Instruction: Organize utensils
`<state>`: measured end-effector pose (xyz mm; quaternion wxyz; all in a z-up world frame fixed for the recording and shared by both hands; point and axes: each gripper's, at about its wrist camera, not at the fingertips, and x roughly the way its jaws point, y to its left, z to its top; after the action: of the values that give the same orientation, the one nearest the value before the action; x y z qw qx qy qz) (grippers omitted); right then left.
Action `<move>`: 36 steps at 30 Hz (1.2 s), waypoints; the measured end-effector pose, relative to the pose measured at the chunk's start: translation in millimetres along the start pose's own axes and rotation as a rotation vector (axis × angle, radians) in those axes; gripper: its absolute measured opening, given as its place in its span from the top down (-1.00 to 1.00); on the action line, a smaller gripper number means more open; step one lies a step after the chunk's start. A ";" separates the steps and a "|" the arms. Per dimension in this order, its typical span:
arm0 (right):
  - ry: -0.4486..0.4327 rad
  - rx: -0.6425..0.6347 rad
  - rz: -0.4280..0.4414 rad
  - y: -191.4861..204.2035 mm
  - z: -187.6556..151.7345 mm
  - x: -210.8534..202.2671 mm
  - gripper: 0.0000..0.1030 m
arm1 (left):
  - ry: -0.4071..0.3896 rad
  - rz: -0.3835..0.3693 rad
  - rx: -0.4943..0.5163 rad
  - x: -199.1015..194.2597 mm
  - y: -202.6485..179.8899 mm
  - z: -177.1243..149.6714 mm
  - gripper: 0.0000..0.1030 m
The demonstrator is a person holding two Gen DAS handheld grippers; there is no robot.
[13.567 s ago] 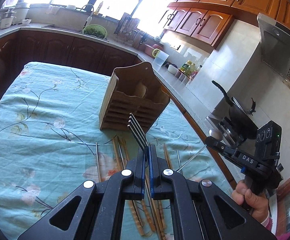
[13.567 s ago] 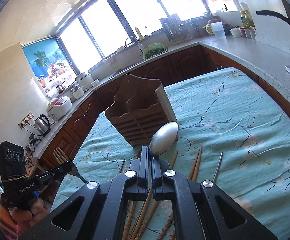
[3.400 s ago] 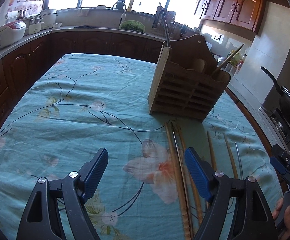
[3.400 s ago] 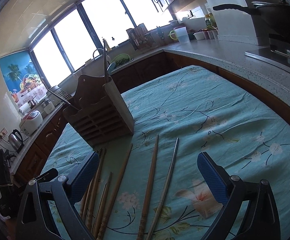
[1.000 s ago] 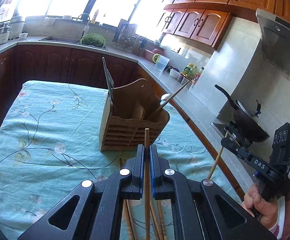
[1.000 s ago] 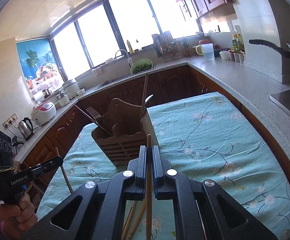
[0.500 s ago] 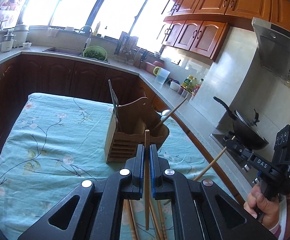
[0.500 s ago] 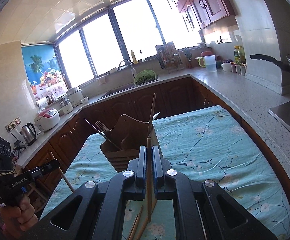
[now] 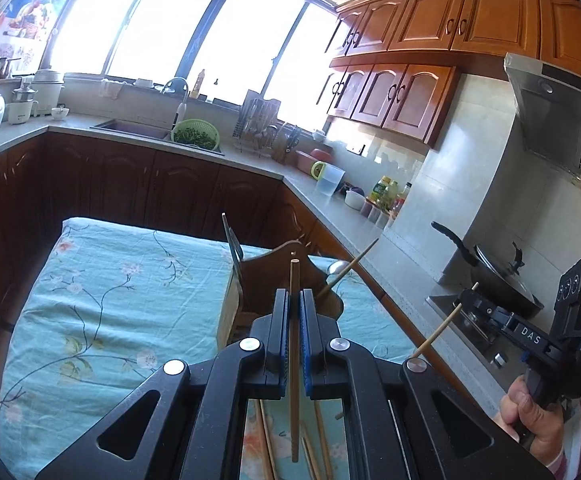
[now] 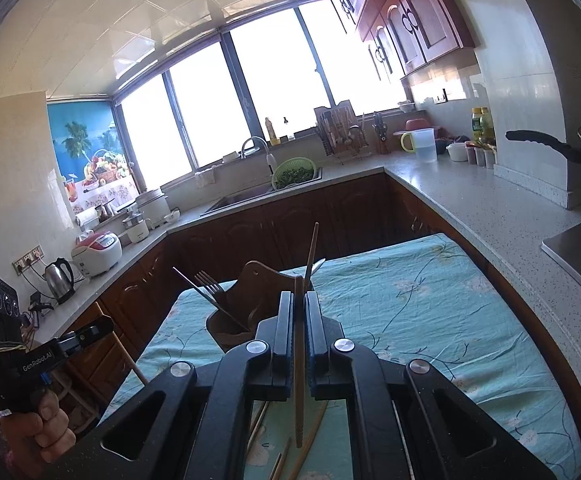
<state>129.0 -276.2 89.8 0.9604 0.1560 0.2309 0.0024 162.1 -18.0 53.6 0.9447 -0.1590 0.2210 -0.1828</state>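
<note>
Chopsticks mid-carry; left gripper (image 9: 294,312) and right gripper (image 10: 299,316) each clamped tight on one; next, tip them into the wooden holder (image 9: 274,280).

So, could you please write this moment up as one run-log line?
left gripper: shut on wooden chopstick | right gripper: shut on second wooden chopstick | brown wooden utensil holder: ahead, holds fork
</note>
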 end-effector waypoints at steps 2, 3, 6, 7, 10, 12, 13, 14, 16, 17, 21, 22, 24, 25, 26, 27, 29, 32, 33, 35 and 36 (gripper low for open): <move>-0.025 -0.006 0.005 3.1 10.5 1.9 0.91 | -0.021 0.006 0.011 1.9 -0.8 9.9 0.94; -0.039 -0.011 0.006 4.8 16.5 2.7 0.91 | -0.031 0.010 0.017 3.1 -1.3 15.7 0.94; -0.087 -0.018 0.002 10.3 35.2 7.9 0.91 | -0.081 0.020 0.038 4.2 -6.0 32.5 0.94; -0.100 -0.018 0.004 11.8 41.9 10.5 0.91 | -0.099 0.025 0.045 5.2 -6.9 38.1 0.94; -0.141 -0.020 -0.001 14.5 61.4 19.6 0.91 | -0.151 0.035 0.054 10.1 -8.6 52.2 0.94; -0.160 -0.012 -0.007 14.6 72.3 27.7 0.91 | -0.176 0.039 0.042 16.4 -6.5 59.4 0.94; -0.167 -0.008 -0.011 14.0 76.5 32.7 0.91 | -0.192 0.045 0.034 20.2 -4.9 63.4 0.94; -0.171 -0.004 -0.016 13.5 79.6 37.6 0.91 | -0.207 0.053 0.027 23.7 -1.3 61.6 0.94; -0.175 0.006 -0.025 9.8 82.0 48.1 0.91 | -0.232 0.074 0.005 34.0 5.0 63.0 0.94; -0.174 0.013 -0.028 7.5 81.1 53.4 0.91 | -0.243 0.082 -0.007 40.9 7.3 60.6 0.94; -0.153 0.034 -0.053 -1.4 69.2 75.8 0.91 | -0.269 0.139 -0.053 68.7 20.4 43.4 0.94; -0.147 0.041 -0.057 -3.3 64.5 80.0 0.91 | -0.267 0.147 -0.066 75.5 22.4 37.3 0.94; -0.134 0.055 -0.056 -8.2 54.8 89.2 0.91 | -0.267 0.160 -0.081 86.8 22.1 24.1 0.94; -0.125 0.061 -0.059 -10.4 50.9 93.2 0.91 | -0.267 0.170 -0.087 92.7 23.1 16.6 0.94; -0.115 0.066 -0.059 -11.7 46.4 97.6 0.90 | -0.264 0.171 -0.092 98.3 22.8 9.4 0.94; -0.105 0.071 -0.055 -12.7 42.3 101.5 0.90 | -0.257 0.170 -0.093 104.2 21.4 3.3 0.94; -0.080 0.073 -0.055 -13.5 35.4 109.4 0.90 | -0.232 0.176 -0.084 117.6 18.0 -6.9 0.94; -0.040 0.068 -0.052 -11.9 25.6 120.3 0.90 | -0.186 0.177 -0.068 136.6 13.6 -18.3 0.94; -0.029 0.066 -0.052 -11.0 22.6 123.1 0.90 | -0.172 0.176 -0.061 142.0 11.7 -21.3 0.93; -0.007 0.065 -0.051 -10.7 17.5 127.8 0.90 | -0.160 0.187 -0.043 147.8 8.7 -23.1 0.93; -0.009 0.063 -0.055 -10.4 15.7 127.8 0.90 | -0.142 0.182 -0.039 152.3 6.7 -25.2 0.93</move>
<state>249.5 -281.0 43.2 0.9558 0.1797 0.2305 -0.0319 279.3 -81.0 -25.1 0.9674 -0.1694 0.1705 -0.0803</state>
